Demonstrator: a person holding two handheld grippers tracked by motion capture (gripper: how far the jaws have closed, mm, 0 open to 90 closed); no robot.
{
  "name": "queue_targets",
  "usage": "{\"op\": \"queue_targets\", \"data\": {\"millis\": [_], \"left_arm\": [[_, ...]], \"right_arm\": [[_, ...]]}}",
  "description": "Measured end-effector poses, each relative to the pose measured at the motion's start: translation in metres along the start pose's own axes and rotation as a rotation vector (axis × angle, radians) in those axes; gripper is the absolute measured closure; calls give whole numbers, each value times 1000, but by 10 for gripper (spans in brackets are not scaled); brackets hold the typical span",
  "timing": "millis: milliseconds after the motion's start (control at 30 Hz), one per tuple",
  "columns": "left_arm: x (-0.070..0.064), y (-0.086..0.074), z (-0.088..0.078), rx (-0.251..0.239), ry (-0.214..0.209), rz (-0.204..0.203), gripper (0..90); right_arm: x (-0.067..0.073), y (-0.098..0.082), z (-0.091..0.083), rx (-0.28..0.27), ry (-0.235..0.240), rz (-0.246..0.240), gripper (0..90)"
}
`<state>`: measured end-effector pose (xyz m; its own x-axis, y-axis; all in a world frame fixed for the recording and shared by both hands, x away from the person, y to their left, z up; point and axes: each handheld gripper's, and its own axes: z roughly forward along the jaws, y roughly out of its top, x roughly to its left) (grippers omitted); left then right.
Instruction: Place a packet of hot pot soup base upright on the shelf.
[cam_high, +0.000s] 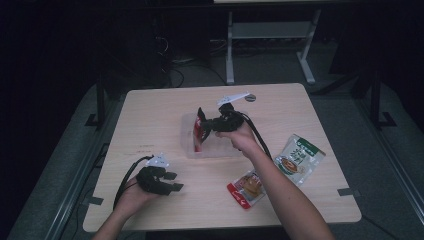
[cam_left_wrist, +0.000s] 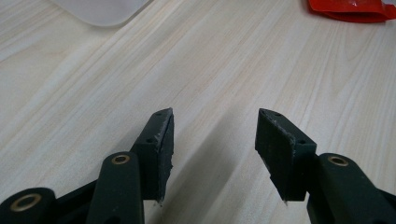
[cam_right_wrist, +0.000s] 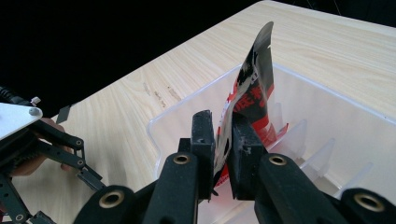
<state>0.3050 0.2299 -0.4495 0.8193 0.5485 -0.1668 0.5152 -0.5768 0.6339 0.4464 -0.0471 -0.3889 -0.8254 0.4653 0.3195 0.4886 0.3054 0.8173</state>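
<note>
Counter (cam_high: 150, 115): clear bin (cam_high: 187, 135) sits mid-counter. My right hand-held gripper (cam_right_wrist: 223, 140) pinches the red pouch (cam_right_wrist: 252, 79) upright over the bin's slots, jaws narrow. Left hand-held gripper (cam_left_wrist: 215, 140) near front-left corner, jaws apart, empty.

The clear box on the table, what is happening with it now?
A person holds tongs in each hand. The right tongs hold a red and black packet upright over the clear plastic box, apparently placing it among the dividers. The jaws stand close on each side of the packet. The left tongs are open over bare table with nothing between them. Two more packets, a red one and a green one, lie on the table beside the box.
</note>
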Motion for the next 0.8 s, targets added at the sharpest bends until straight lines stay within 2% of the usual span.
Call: {"op": "queue_targets", "data": {"millis": [100, 233, 267, 333, 400, 633, 800], "left_arm": [[0, 0, 0, -4, 0, -2, 468], [1, 0, 0, -4, -1, -4, 467], [1, 0, 0, -4, -1, -4, 468], [1, 0, 0, -3, 0, -15, 468], [2, 0, -1, -2, 4, -5, 467], [3, -1, -2, -12, 6, -14, 468], [3, -1, -2, -25, 4, -30, 467]], "right_arm": [[-1, 0, -1, -4, 1, 2, 777], [1, 1, -5, -16, 0, 11, 604], [1, 1, -5, -16, 0, 11, 604], [3, 2, -10, -22, 3, 15, 527], [3, 3, -14, -31, 9, 15, 491], [9, 4, -27, -39, 10, -1, 416], [15, 2, -36, -31, 17, -21, 417]]}}
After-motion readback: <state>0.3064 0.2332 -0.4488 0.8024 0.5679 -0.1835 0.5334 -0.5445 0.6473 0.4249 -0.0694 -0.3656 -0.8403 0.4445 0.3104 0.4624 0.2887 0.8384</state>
